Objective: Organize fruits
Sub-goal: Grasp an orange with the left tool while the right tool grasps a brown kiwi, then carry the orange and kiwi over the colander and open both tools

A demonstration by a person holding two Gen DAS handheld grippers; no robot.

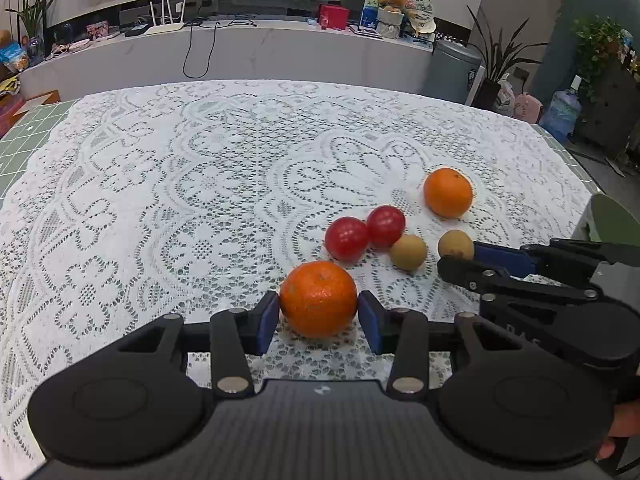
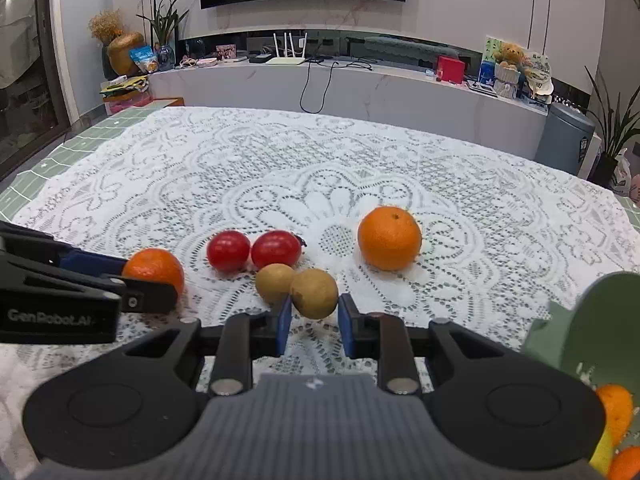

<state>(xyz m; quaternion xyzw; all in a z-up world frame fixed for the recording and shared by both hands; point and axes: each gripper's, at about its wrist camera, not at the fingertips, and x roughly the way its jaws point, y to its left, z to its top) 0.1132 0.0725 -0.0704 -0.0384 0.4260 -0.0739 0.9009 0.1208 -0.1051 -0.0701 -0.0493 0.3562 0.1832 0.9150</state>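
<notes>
An orange (image 1: 318, 300) rests on the lace cloth between the blue pads of my left gripper (image 1: 319, 314), and both pads touch its sides. The right wrist view shows that left gripper (image 2: 152, 280) coming in from the left around the same orange (image 2: 154, 266). My right gripper (image 2: 314, 314) is shut on a small brown fruit (image 2: 314, 294); from the left wrist it (image 1: 456, 258) reaches in from the right onto that fruit (image 1: 456, 243). A second brown fruit (image 2: 274, 282) touches the held one. Two red tomatoes (image 2: 228, 251) (image 2: 276, 249) lie just behind. Another orange (image 2: 389, 238) sits alone further right.
A green bowl (image 2: 592, 328) at the near right holds orange and yellow fruit (image 2: 614, 404). The white lace cloth (image 2: 280, 168) covers the table, with a green gridded mat (image 1: 24, 140) showing at its left edge. A long cabinet with clutter stands behind the table.
</notes>
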